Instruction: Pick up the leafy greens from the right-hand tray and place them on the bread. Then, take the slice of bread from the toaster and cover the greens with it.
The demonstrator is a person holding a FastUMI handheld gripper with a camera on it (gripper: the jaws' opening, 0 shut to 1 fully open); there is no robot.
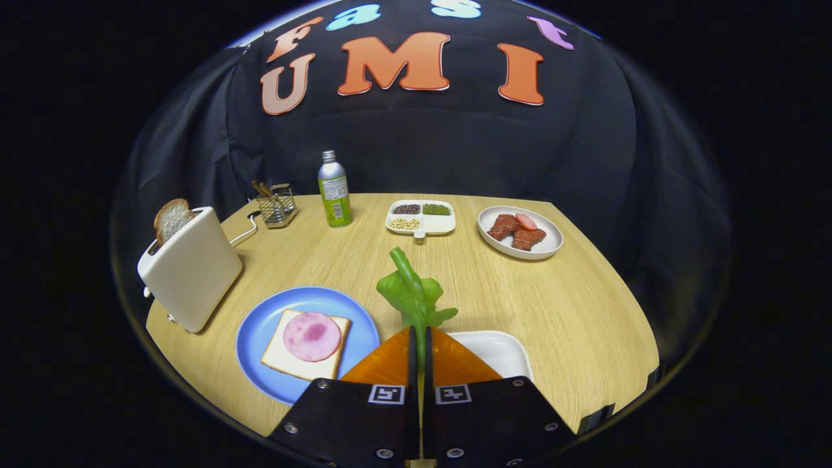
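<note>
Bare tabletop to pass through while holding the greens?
Hand-held gripper is shut on leafy greens. Bare wood lies between blue plate, divided dish and meat plate. Crowded by toaster and white tray.

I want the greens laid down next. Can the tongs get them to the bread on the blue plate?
Probably yes: the tongs are shut on the leafy greens, and the bread lies just beside them, uncovered apart from its ham slice.

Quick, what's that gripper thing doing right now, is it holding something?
Gripper: closed, both fingers pinching the leafy greens, held up above the table.
</note>
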